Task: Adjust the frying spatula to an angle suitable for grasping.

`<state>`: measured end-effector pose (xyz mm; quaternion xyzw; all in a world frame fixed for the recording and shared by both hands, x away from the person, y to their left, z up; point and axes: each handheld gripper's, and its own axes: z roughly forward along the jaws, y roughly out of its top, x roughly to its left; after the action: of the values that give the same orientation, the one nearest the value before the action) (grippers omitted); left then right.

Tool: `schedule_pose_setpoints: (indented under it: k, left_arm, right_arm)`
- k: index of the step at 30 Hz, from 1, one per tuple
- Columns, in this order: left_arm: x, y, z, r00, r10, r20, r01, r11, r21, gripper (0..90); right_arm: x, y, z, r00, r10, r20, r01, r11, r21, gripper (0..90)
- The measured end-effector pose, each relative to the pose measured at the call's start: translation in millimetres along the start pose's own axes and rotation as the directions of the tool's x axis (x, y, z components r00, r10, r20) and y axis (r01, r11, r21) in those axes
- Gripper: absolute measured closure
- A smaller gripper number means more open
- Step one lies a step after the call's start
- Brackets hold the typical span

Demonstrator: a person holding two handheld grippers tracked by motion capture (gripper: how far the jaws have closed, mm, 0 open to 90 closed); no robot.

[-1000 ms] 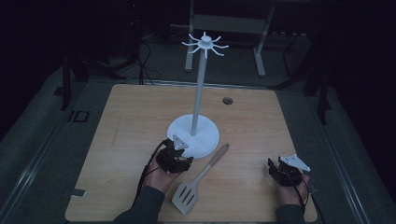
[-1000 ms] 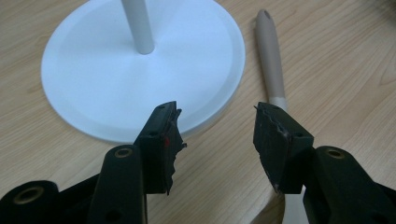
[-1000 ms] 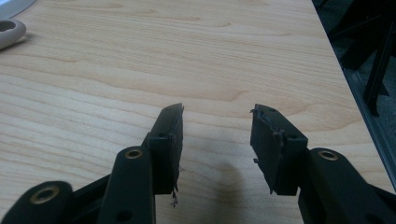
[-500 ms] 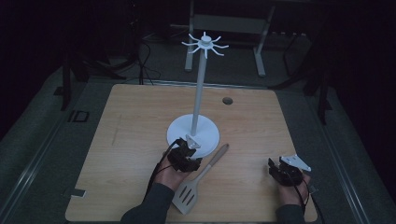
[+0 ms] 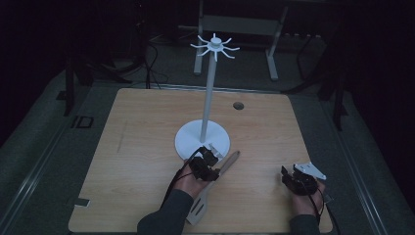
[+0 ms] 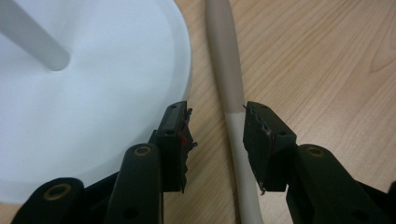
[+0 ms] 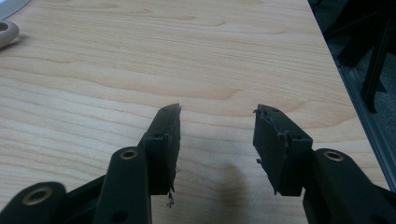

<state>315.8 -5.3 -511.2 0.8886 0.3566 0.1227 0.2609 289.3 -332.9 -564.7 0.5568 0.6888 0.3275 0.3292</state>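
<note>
Spatula [image 5: 211, 188] lies flat on the wooden table [image 5: 137, 147], near front edge, approx mid-table; slotted blade toward the person, handle [image 6: 229, 84] angled up and away to the right, its tip just beside the white round base [image 5: 188, 142] of the hook stand.

L to R in high view: left gripper [image 5: 211, 159] sits over the spatula handle, right at the base's front rim, left hand [image 5: 188, 181] behind it. In left gripper view the left gripper [image 6: 215, 135] jaws straddle the handle w/ the handle between them: right jaw at or very near the handle's side, left jaw apart from it, wood showing in the gap. Jaws have just been closing, approx half open, no grip on it yet. White base [image 6: 93, 93] fills the left of that view, pole [image 6: 35, 42] rising from it.

Stand pole [image 5: 209, 98] upright mid-table, hooks [image 5: 214, 46] at top.

Far right: right gripper [image 5: 288, 177] near front right corner, well apart from the spatula. In right gripper view the right gripper [image 7: 217, 140] jaws stand wide apart, have just been opening, nothing between them, bare table [image 7: 187, 56] beneath.
</note>
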Motion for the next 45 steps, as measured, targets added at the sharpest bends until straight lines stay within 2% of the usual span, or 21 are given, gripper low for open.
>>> schedule_pose_setpoints:
  k: [12, 21, 27, 33, 36, 38, 45]
  left_arm:
    - [-9.4, 7.1, 27.5, 0.9993, 0.033, 0.016, -0.034, 0.9965, 0.076, 63.7]
    - [-12.5, 7.7, 36.7, 0.9988, 0.047, 0.017, -0.048, 0.994, 0.098, 69.9]
    - [-11.3, 6.0, 33.1, 0.999, 0.042, 0.016, -0.043, 0.9952, 0.088, 73.0]
    - [-5.3, 0.0, 26.8, 0.999, 0.042, 0.014, -0.043, 0.9942, 0.099, 74.1]
    - [4.8, -9.8, 18.2, 0.9995, 0.028, 0.015, -0.029, 0.9948, 0.098, 74.6]
    - [9.4, -14.6, 11.9, 0.9995, 0.033, 0.003, -0.033, 0.9948, 0.096, 75.0]
    - [23.9, -26.0, 3.6, 0.9999, -0.015, -0.001, 0.015, 0.9946, 0.102, 75.0]
  right_arm:
    - [-0.9, 0.2, -0.5, 1.0, 0.004, -0.001, -0.004, 1.0, -0.006, 50.9]
    - [-1.5, 0.1, -1.2, 1.0, 0.007, 0.005, -0.007, 1.0, -0.008, 50.8]
    - [-2.1, 0.0, -1.7, 0.9999, 0.009, 0.008, -0.009, 1.0, -0.01, 50.8]
    - [-2.7, -0.5, -2.0, 0.9999, 0.009, 0.01, -0.009, 1.0, -0.011, 50.8]
    - [-3.0, -0.8, -2.1, 0.9999, 0.011, 0.011, -0.011, 1.0, -0.01, 50.7]
    - [-3.0, -0.9, -2.1, 0.9999, 0.012, 0.012, -0.012, 1.0, -0.008, 50.7]
    - [-2.2, -1.2, -1.6, 0.9999, 0.01, 0.011, -0.009, 1.0, -0.005, 50.7]
